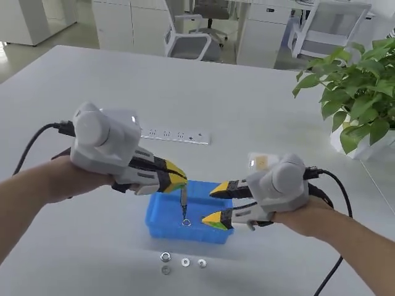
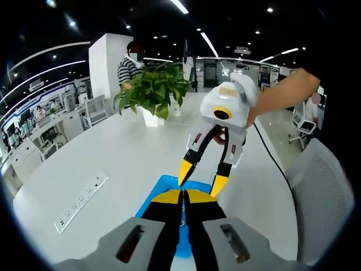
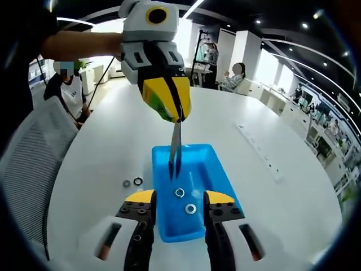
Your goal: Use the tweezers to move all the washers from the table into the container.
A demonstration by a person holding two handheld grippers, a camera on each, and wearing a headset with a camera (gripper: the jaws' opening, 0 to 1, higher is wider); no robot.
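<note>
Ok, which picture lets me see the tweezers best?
The right gripper view: the tweezers hang big and clear from the left gripper, tips over the blue container. In the head view they look thin and small. In the left gripper view that gripper's shut jaws hide them.

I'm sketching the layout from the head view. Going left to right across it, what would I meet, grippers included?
left gripper → tweezers held in its shut jaws → right gripper, jaws open → potted plant. The blue container and the washers overlap these in the order, so they are left out.
</note>
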